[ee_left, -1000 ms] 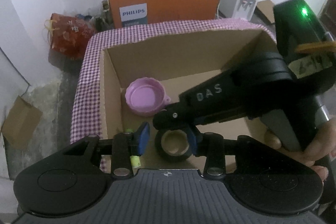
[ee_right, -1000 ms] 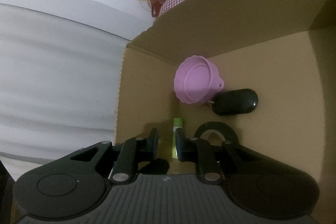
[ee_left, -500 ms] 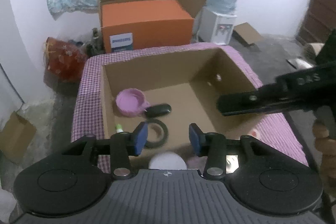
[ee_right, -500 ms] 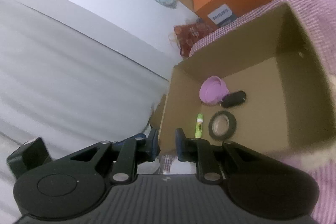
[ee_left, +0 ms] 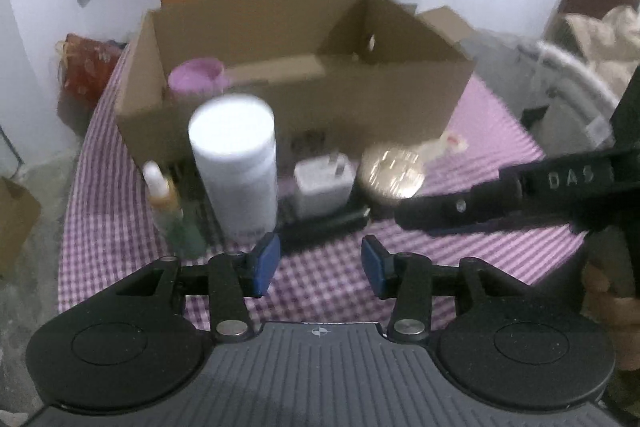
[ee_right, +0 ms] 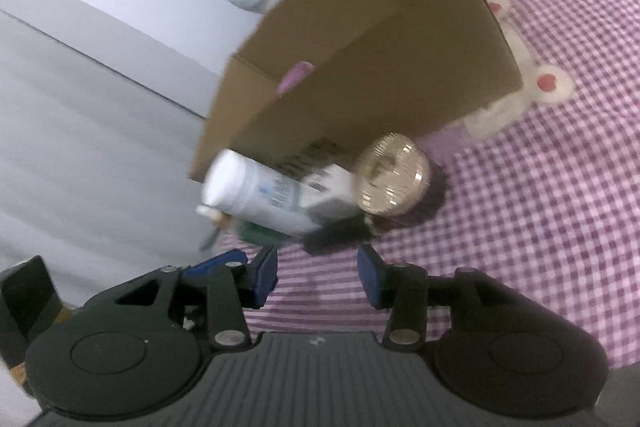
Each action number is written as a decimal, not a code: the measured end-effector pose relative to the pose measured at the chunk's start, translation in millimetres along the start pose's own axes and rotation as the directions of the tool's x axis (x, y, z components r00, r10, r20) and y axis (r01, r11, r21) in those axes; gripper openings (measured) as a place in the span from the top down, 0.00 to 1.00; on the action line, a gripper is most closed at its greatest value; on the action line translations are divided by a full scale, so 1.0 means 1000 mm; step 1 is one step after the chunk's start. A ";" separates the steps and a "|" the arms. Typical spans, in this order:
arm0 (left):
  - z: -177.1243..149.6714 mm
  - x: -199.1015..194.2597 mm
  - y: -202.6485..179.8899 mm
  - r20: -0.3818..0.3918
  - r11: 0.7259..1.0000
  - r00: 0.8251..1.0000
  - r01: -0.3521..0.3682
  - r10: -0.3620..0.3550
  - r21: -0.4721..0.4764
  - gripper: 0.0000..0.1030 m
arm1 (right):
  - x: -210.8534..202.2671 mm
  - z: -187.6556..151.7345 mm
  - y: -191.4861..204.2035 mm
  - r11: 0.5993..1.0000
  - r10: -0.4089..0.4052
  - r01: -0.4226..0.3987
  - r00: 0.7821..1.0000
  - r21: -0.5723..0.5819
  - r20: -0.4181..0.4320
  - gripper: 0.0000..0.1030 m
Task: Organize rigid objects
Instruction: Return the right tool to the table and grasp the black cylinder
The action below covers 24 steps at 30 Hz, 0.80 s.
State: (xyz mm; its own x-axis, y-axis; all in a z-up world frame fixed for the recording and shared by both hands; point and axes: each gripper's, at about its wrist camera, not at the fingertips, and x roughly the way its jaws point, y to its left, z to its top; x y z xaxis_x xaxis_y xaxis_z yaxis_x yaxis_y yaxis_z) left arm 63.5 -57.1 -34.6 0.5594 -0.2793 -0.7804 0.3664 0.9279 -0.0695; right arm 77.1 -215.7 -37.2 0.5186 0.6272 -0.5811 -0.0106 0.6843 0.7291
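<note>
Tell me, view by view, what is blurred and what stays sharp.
Left wrist view: the cardboard box, white bottle and gold round tin are motion-smeared, while the left hand-held gripper stays crisp. Right wrist view: the same bottle and tin streak; the right hand-held gripper is sharp.

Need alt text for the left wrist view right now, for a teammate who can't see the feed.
The open left gripper hovers empty over a purple checked cloth, facing a row of items before a cardboard box: a white bottle, a white charger and a round gold tin. The right gripper reaches in from the right.
</note>
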 end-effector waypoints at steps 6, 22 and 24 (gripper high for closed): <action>-0.011 0.030 0.003 -0.006 0.999 0.999 -0.038 0.038 0.029 0.57 | 0.029 0.000 -0.001 0.998 -0.046 0.048 0.999 -0.045 0.027 0.54; -0.001 0.070 -0.005 -0.027 0.998 0.999 -0.036 0.038 0.053 0.57 | 0.069 0.021 -0.012 0.999 -0.037 0.037 0.999 -0.020 0.008 0.55; -0.001 0.071 -0.005 -0.029 0.998 0.999 -0.036 0.037 0.054 0.57 | 0.069 0.019 -0.011 0.999 -0.038 0.038 0.999 -0.024 0.005 0.55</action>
State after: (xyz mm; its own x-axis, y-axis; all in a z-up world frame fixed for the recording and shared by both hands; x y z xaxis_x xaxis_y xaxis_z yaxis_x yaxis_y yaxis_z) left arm 100.6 -81.8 -90.0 0.5512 -0.2374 -0.7999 0.3861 0.9224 -0.0077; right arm 129.4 -187.5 -78.2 0.5233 0.5990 -0.6061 -0.0115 0.7162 0.6978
